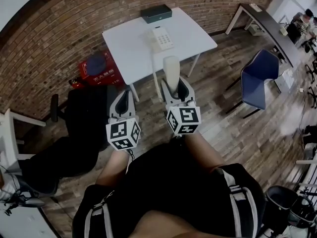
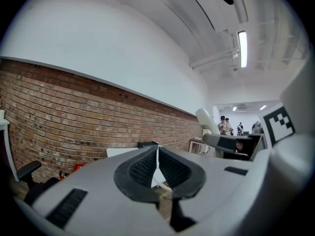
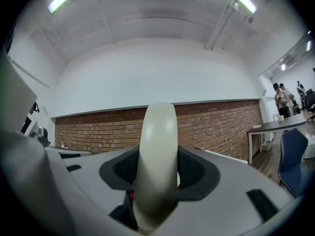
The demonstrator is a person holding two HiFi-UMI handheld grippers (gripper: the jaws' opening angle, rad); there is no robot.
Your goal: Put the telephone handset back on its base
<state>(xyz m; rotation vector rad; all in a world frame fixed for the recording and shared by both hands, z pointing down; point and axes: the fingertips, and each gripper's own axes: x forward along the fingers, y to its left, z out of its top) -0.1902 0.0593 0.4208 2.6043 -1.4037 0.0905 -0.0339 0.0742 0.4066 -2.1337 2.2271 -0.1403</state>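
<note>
white chinese characters on the front of the red box [image 1: 103,75] on the floor by the brick wall, possibly 灭火器箱, too small to be sure. keypad print on the telephone base [image 1: 161,37]: not legible.

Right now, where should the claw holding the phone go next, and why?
Probably carry the right claw forward toward the telephone base on the white table. It is shut on the handset, which stands upright and is not yet over the base, and the base's cradle looks empty.
</note>
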